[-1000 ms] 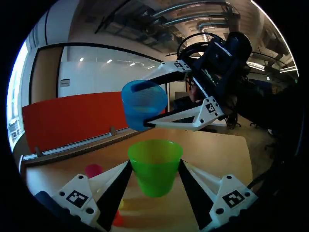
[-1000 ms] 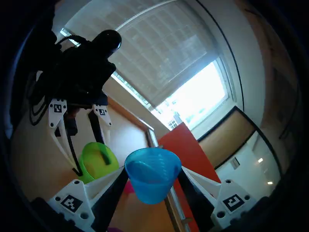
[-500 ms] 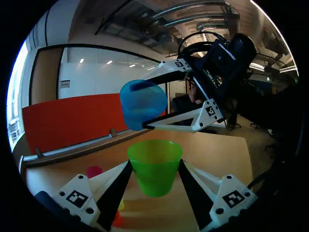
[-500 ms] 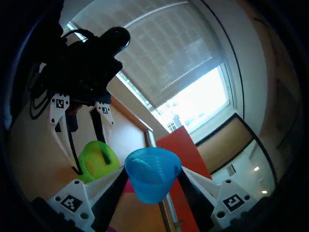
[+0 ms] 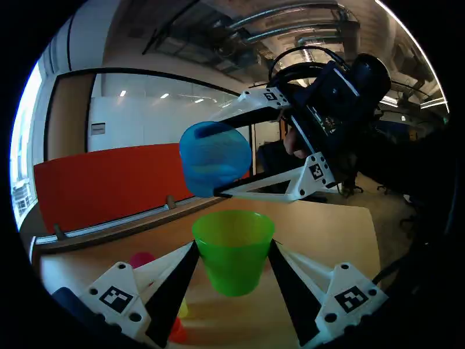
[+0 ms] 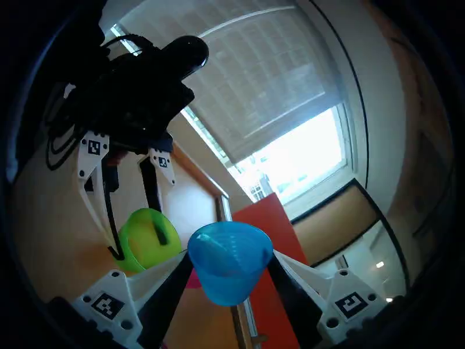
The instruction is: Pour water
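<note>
my left gripper (image 5: 233, 244) has its jaws drawn in narrow on a green translucent plastic cup (image 5: 233, 256), one finger pressing each side, and the cup stands upright with its mouth open to the ceiling. it hangs above the light wooden table (image 5: 325, 227), not resting on it.

above the green cup and a little to its left in the left gripper view, my right gripper (image 5: 212, 160) clamps a blue translucent plastic cup (image 5: 214, 158) between both fingers. that cup is tipped well over, its mouth turned toward the left camera. the two cups are near but apart. i cannot tell whether water is running between them.

in the right gripper view the blue cup (image 6: 229, 262) sits pinched between the right gripper (image 6: 229, 267) fingers. the green cup (image 6: 145, 238) is beside it in the left gripper (image 6: 141, 244).

a small pink cup (image 5: 141, 257) stands on the table in front of an orange partition panel (image 5: 104, 180).
</note>
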A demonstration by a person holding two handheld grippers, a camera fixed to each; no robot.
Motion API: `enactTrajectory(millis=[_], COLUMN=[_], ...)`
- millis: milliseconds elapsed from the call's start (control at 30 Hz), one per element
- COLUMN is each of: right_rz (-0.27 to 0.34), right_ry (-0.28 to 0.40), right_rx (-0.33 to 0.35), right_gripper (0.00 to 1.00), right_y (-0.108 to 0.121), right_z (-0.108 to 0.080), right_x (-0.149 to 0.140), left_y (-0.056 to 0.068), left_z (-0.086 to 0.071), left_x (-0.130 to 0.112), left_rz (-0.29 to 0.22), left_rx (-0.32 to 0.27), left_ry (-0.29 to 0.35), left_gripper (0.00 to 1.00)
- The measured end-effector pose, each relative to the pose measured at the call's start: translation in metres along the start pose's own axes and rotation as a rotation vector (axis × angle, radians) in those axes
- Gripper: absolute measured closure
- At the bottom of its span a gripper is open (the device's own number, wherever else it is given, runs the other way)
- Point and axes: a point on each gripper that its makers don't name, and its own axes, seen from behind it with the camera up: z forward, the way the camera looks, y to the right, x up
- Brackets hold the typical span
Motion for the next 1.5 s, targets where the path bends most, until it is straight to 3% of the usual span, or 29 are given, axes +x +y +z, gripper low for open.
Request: enactTrajectory(millis=[567, 1500], right_rz=[-0.065, -0.119], right_ry=[-0.009, -0.001], right_rx=[-0.005, -0.025], right_gripper=[0.10, 0.10], right_y=[0.002, 0.009], right_z=[0.000, 0.000], right_x=[0.005, 0.014], left_y=[0.000, 0.000], left_z=[0.000, 0.001], left_x=[0.002, 0.003], left_rz=[-0.002, 0.002], left_rx=[0.002, 0.004], left_ry=[0.010, 0.019], left_gripper=[0.16, 0.16])
